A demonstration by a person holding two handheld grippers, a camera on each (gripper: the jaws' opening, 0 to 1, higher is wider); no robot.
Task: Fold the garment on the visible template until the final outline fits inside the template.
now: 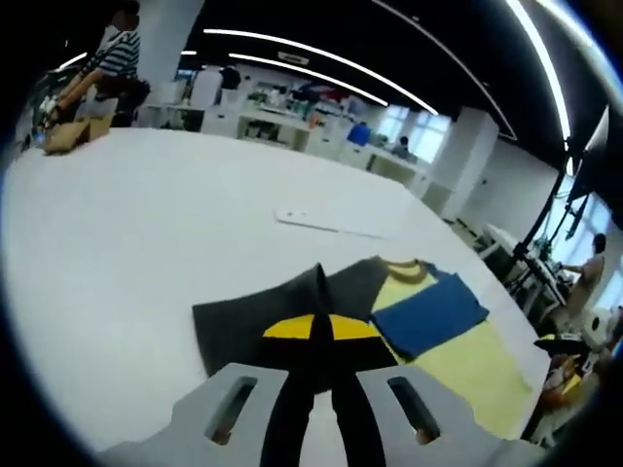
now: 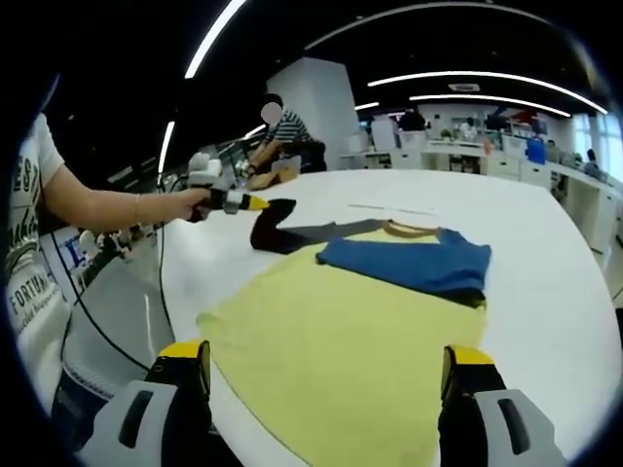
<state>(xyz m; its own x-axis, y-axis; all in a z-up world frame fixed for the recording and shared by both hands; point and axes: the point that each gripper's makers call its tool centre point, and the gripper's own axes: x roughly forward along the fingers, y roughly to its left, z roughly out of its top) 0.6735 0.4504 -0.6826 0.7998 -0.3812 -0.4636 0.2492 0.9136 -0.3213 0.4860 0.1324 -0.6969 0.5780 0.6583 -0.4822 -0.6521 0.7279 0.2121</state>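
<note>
A shirt lies flat on the white table (image 1: pixel 146 243). Its body is yellow (image 2: pixel 341 331) (image 1: pixel 467 365), and a blue sleeve (image 2: pixel 409 258) (image 1: pixel 428 316) is folded across the chest. My left gripper (image 1: pixel 313 331) is shut on the dark grey sleeve (image 1: pixel 243 326), with the cloth running up between its yellow-tipped jaws. From the right gripper view, that left gripper (image 2: pixel 263 203) is held in a person's hand and lifts the dark sleeve (image 2: pixel 292 233) off the table. My right gripper (image 2: pixel 324 389) is open over the shirt's near hem, with nothing between its jaws.
A flat white strip (image 1: pixel 321 222) (image 2: pixel 389 208) lies on the table beyond the collar. A person in a striped shirt (image 1: pixel 117 53) (image 2: pixel 287 126) works at the far end by a brown item (image 1: pixel 73 134). Cables (image 2: pixel 107 321) hang off the table's left edge.
</note>
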